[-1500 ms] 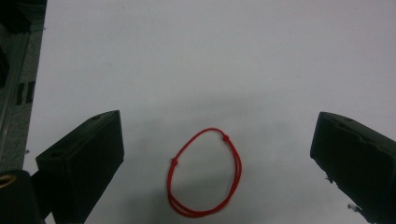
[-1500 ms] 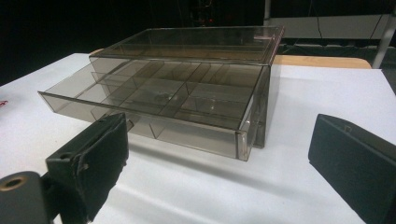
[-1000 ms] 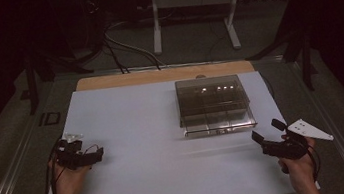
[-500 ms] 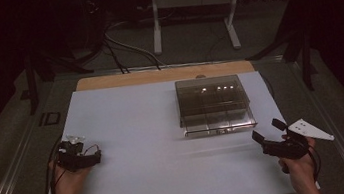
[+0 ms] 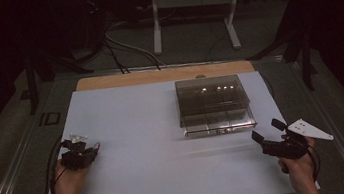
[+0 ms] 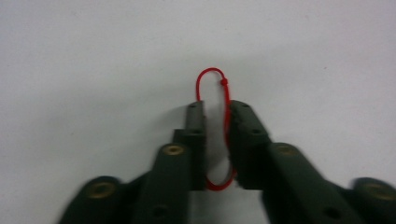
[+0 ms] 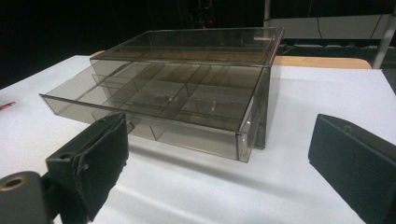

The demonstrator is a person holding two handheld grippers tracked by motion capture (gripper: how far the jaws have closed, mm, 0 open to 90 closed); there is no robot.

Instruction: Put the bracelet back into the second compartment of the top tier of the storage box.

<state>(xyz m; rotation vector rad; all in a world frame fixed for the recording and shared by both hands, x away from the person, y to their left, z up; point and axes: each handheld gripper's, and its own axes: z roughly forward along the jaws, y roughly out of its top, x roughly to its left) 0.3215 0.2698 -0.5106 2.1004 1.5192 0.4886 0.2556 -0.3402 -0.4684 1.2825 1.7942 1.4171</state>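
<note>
Left gripper (image 6: 215, 109) jaws have just closed; right gripper (image 7: 219, 154) gapes wide.

A thin red string loop (image 6: 219, 116) with a small knot near its far end lies flat on the white tabletop (image 5: 138, 126), close to the left edge and toward the near left corner. It is stretched into a narrow oval.

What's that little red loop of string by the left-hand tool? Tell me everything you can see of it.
The thin red string loop is a long narrow oval of fine cord with a small knot near its far end. It lies flat on the white table top, running lengthwise between the black jaws of the left gripper, which have just been closing on it. Its knotted end pokes out past the jaw tips.
</note>
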